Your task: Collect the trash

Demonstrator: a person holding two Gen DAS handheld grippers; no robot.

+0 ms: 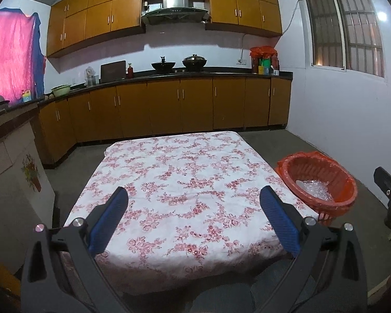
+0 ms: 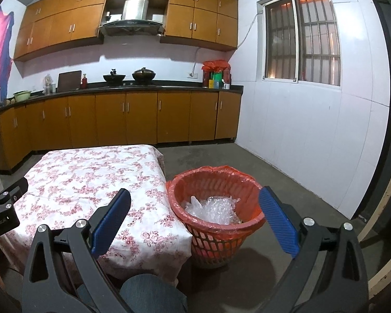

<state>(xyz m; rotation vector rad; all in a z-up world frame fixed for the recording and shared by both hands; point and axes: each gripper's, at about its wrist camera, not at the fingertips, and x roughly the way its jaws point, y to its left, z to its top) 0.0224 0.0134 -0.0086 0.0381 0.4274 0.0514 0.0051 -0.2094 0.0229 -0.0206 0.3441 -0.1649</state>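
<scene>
A red mesh trash basket (image 2: 216,237) lined with an orange bag stands on the floor right of the table; it also shows in the left wrist view (image 1: 318,182). Crumpled clear plastic wrap (image 2: 213,208) lies inside it, also visible in the left wrist view (image 1: 315,190). My left gripper (image 1: 194,195) is open and empty above the near part of the floral-clothed table (image 1: 185,172). My right gripper (image 2: 195,198) is open and empty, hovering above the basket's left rim and the table's right edge (image 2: 91,172). No loose trash shows on the tablecloth.
Wooden kitchen cabinets and a dark counter (image 1: 169,75) with woks and jars run along the back wall. A white wall with a barred window (image 2: 302,39) is at the right. A cardboard box (image 1: 15,182) stands left of the table. Grey concrete floor (image 2: 273,172) surrounds the basket.
</scene>
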